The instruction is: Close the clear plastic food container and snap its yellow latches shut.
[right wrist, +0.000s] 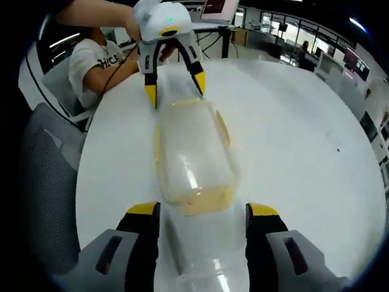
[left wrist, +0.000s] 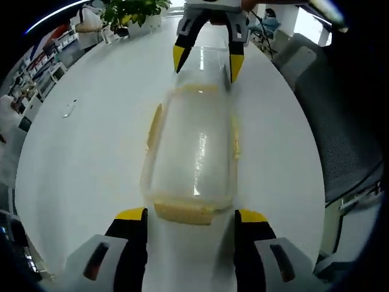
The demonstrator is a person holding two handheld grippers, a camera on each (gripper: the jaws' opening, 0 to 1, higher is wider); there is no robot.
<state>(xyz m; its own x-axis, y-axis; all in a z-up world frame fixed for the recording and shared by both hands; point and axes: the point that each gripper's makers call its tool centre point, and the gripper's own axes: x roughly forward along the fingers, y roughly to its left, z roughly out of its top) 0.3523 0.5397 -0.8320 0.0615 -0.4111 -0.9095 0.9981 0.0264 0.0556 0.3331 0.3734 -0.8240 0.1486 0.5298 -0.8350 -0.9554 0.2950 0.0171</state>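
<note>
The white table bore the container between both wide-spread grippers, left gripper and right gripper; office desks stood beyond.

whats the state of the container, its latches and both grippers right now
clear container: lid on, lying flat on the white table
yellow latches: the end one looks flipped out, not snapped
left gripper: open, jaws astride the container's near end
right gripper: open, jaws astride the opposite end

White round table w/ grey mesh chair — potted plant behind.
</note>
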